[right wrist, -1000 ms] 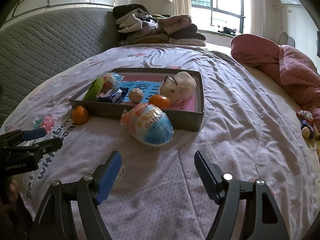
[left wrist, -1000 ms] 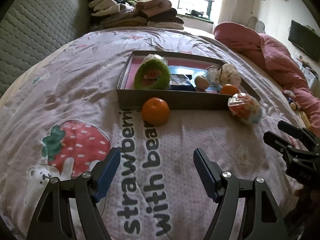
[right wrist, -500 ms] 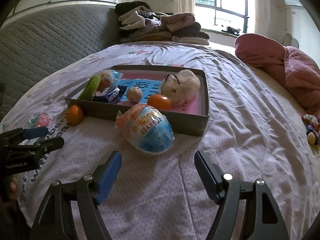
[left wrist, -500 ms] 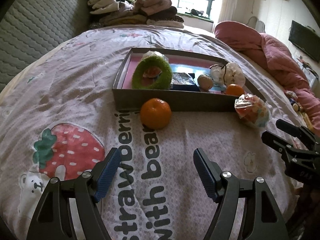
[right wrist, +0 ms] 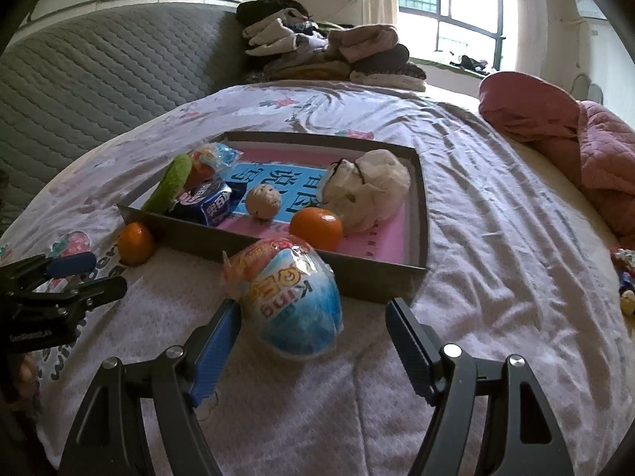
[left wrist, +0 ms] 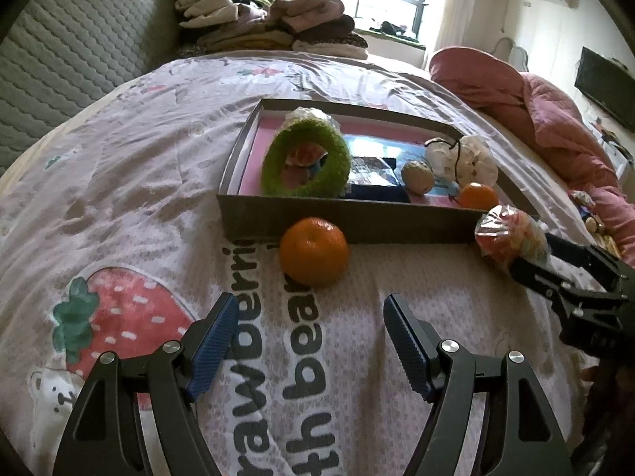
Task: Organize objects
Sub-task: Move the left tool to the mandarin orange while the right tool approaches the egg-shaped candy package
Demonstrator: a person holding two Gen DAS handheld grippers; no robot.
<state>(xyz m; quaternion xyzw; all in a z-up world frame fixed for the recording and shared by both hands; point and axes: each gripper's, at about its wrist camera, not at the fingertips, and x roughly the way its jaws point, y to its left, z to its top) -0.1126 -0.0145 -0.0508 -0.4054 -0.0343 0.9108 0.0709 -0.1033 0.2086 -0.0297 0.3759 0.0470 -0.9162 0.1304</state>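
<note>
A shallow grey box [left wrist: 357,225] [right wrist: 278,244] with a pink floor lies on the bedspread. In it are a green fuzzy ring [left wrist: 305,162], a dark snack packet [right wrist: 206,202], a small beige ball [right wrist: 262,200], a white bundle [right wrist: 369,188] and an orange [right wrist: 316,228]. Another orange [left wrist: 313,251] [right wrist: 135,242] rests outside against the box's front wall. My left gripper [left wrist: 307,323] is open just short of it, nothing between its fingers. A wrapped toy egg [right wrist: 291,303] [left wrist: 510,236] lies outside the box. My right gripper [right wrist: 313,327] is open, its tips on either side of the egg's near end, not touching.
The bedspread [left wrist: 139,182] carries a strawberry print and large lettering. A pink quilt [left wrist: 547,119] is heaped at the right. Folded clothes [left wrist: 270,25] are stacked against the grey padded headboard [left wrist: 59,63]. Small toys [right wrist: 625,277] lie at the bed's right edge.
Both grippers have moved forward over the bed. The loose orange now sits close ahead of the left one, and the toy egg has come between the right one's tips. Both stay open.
</note>
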